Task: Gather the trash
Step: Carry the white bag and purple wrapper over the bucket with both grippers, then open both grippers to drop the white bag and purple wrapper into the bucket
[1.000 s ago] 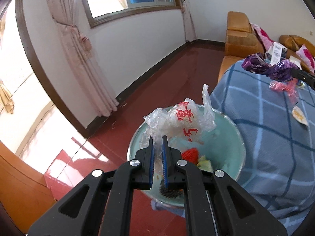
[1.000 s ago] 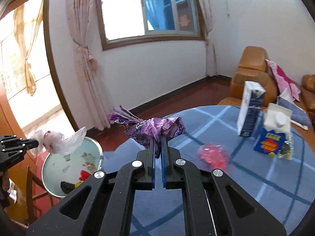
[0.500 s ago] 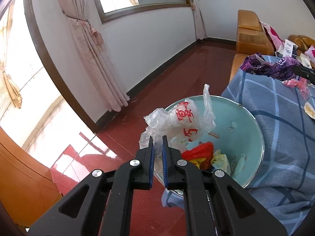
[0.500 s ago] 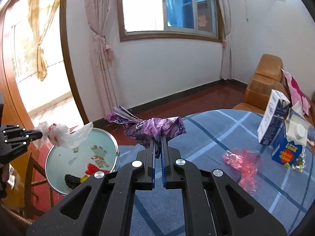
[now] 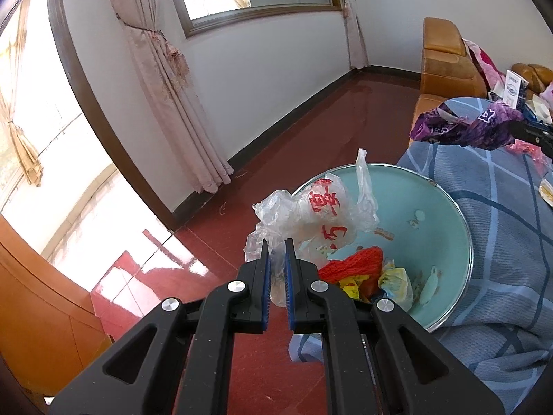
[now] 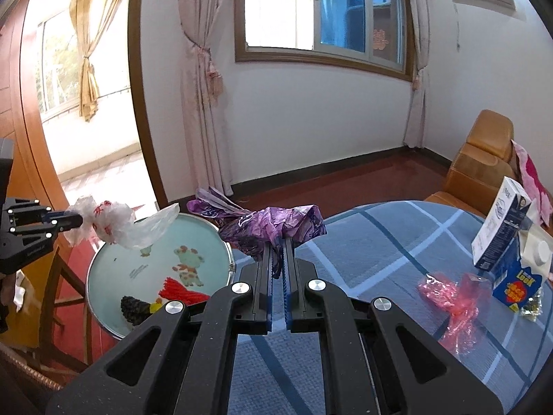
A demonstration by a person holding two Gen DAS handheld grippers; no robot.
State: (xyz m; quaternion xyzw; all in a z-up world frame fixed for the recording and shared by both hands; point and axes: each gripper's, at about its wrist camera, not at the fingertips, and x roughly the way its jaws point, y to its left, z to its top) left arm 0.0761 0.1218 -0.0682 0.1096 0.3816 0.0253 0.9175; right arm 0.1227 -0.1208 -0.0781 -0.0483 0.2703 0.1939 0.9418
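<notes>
My left gripper (image 5: 276, 247) is shut on a crumpled clear plastic bag (image 5: 311, 214) with red characters, held over the near rim of a round pale-green basin (image 5: 446, 214). The basin holds red, yellow and black scraps (image 5: 359, 269). From the right wrist view the same bag (image 6: 114, 223) hangs from the left gripper (image 6: 74, 221) above the basin (image 6: 155, 266). My right gripper (image 6: 278, 247) is shut on a crumpled purple wrapper (image 6: 273, 228), held over the blue checked tablecloth (image 6: 380, 252) beside the basin. That wrapper (image 5: 466, 128) shows at the far right of the left wrist view.
A pink plastic wrapper (image 6: 452, 297) lies on the tablecloth at the right. Behind it stand a blue-and-white carton (image 6: 501, 228) and a blue-yellow carton (image 6: 518, 276). Orange sofa seats (image 6: 484, 159) sit beyond the table. Red floor (image 5: 311, 138) lies left of the basin.
The right gripper has carried the purple wrapper leftward toward the basin and rolled a little. The left gripper still holds the clear bag over the basin, barely shifted.
</notes>
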